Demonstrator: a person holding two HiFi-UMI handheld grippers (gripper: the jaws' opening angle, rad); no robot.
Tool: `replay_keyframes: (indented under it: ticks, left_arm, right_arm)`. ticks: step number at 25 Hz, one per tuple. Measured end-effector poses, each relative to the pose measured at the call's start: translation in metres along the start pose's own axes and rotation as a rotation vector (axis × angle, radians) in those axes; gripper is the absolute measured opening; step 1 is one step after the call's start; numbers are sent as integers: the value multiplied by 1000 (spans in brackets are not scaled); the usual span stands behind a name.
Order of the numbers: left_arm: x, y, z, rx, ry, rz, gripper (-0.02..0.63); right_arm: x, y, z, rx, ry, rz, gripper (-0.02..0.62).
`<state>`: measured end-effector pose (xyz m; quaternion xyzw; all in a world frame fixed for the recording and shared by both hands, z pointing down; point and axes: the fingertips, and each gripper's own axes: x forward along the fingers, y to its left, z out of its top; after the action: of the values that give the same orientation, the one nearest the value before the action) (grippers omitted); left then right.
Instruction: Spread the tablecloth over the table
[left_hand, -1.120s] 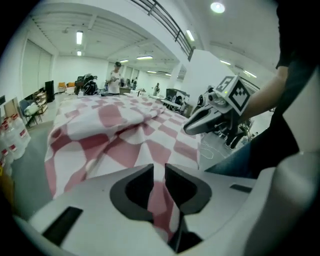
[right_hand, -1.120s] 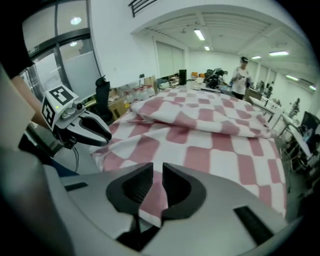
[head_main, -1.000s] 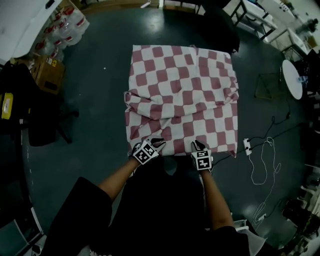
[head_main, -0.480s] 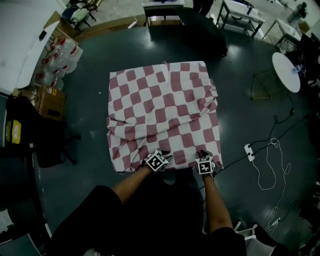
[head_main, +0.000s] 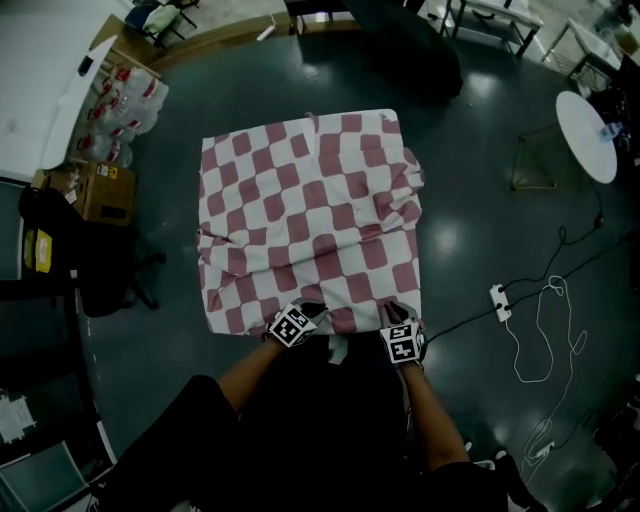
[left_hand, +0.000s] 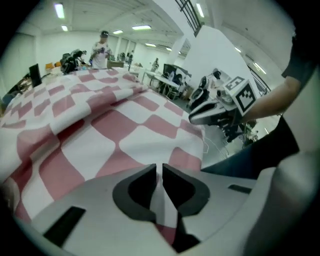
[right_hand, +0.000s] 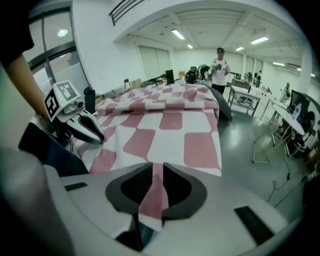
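The tablecloth (head_main: 310, 220) was held by its near hem, lower centre.
On that hem the left claw (head_main: 312, 310) and right claw (head_main: 393, 312) were being closed; the cloth lay upward from both.

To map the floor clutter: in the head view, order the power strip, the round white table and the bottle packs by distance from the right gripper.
From the right gripper, jaws closing on the tablecloth:
1. Power strip, on the floor to its right.
2. Round white table, far upper right.
3. Bottle packs, upper left corner.
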<state>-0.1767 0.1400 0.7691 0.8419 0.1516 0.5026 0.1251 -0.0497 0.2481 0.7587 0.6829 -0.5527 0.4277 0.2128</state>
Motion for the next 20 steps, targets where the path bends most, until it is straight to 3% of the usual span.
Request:
replay_keyframes:
  ticks: [3,6,9,13,18,20]
  left_arm:
    - [-17,18,32,-68,-140,59,46]
    - [-11,43,24,-129,-101,58,48]
    - [-10,52,-1,-172,-46,3,52]
    - [-17,33,-14,-113,-58,-98,54]
    - [-17,4,-42,62,-18,-205,59]
    - [-22,3,-43,52,-34,-237,92]
  right_arm:
    - [11,-9,13,3,38,-8,96]
    - [20,-19,4,22,117,-57,87]
    - [16,-13,-9,45,164,-114,84]
    - [6,-9,-21,129,207,-195,84]
    - [-1,-1,-40,163,213,-252,83]
    - [-5,3,-40,155,236,-254,84]
